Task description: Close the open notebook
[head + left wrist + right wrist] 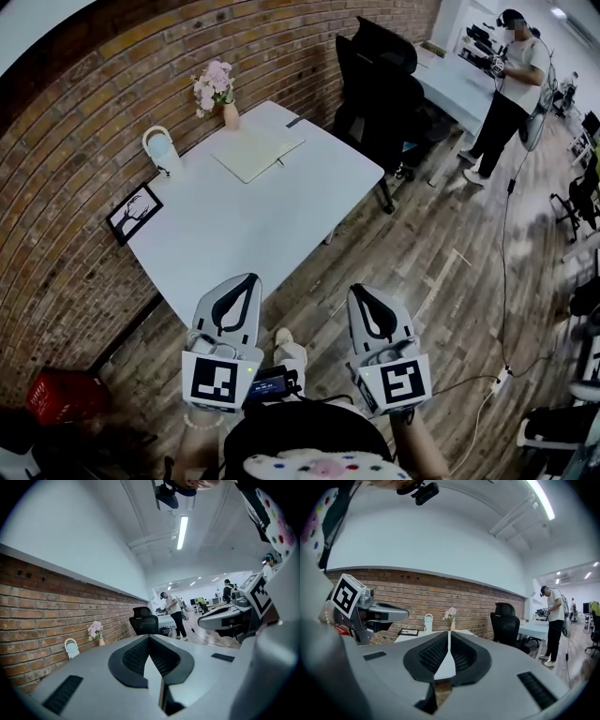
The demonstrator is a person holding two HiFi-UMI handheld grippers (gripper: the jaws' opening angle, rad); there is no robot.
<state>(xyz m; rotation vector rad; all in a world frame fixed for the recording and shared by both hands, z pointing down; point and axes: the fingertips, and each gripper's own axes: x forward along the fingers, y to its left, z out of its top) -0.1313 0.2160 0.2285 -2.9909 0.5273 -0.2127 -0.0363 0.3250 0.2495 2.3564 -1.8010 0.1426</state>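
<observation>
Both grippers stand short of the near corner of the worktop (234,239), above the floor and well apart from the job. The left gripper (246,279) has its jaws closed together with nothing between them. The right gripper (361,292) is likewise closed and empty, and each gripper view confirms this. The notebook (258,150) lies open and flat, pale pages up, toward the far corner of the worktop, just beside the vase of pink flowers (228,112) on the wall-side edge. I judge the step in hand to be the approach. To do it well, I would cross the bare worktop low but off its surface and stay clear of the vase. Then I would slip one closed jaw tip under an outer page edge and fold it over the spine while the other gripper pins the opposite half. I see the main risk as pushing the notebook into the vase.
</observation>
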